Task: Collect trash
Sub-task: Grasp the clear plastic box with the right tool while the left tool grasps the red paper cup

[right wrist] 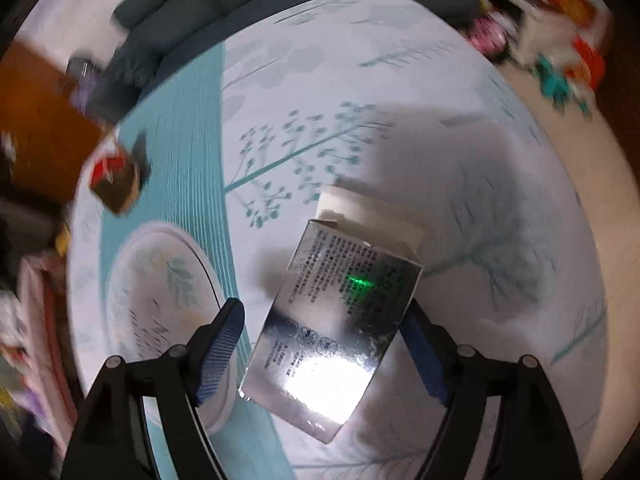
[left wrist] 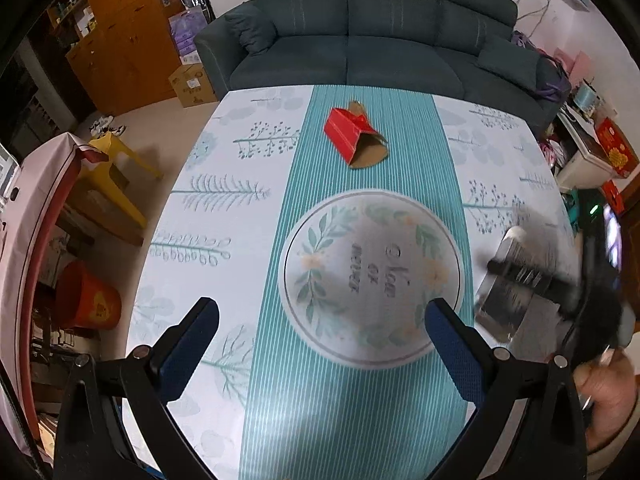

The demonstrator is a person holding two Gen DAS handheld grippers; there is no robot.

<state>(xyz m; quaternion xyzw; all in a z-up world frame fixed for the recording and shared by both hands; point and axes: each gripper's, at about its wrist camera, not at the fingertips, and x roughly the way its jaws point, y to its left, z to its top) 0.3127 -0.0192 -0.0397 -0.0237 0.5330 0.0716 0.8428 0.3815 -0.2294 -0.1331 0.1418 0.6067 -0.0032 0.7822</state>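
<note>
A crushed red carton (left wrist: pixel 348 136) with a brown cardboard inside lies on the teal stripe of the tablecloth, far ahead of my left gripper (left wrist: pixel 322 306). That gripper is open over a round printed motif, with nothing between its fingers. A shiny silver box (right wrist: pixel 336 320) with a white flap lies flat on the cloth between the fingers of my right gripper (right wrist: pixel 324 306), which is open; the left pad stands clear of the box. In the left wrist view the silver box (left wrist: pixel 504 300) shows at the right, under the blurred right gripper (left wrist: pixel 520 276). The red carton (right wrist: pixel 114 182) is at the far left.
The table (left wrist: pixel 224 200) carries a white leaf-print cloth. A dark sofa (left wrist: pixel 360 40) stands beyond its far edge. On the floor to the left are a yellow stool (left wrist: pixel 116 168) and an orange bucket (left wrist: pixel 88 300). A person's hand (left wrist: pixel 604 392) shows at the lower right.
</note>
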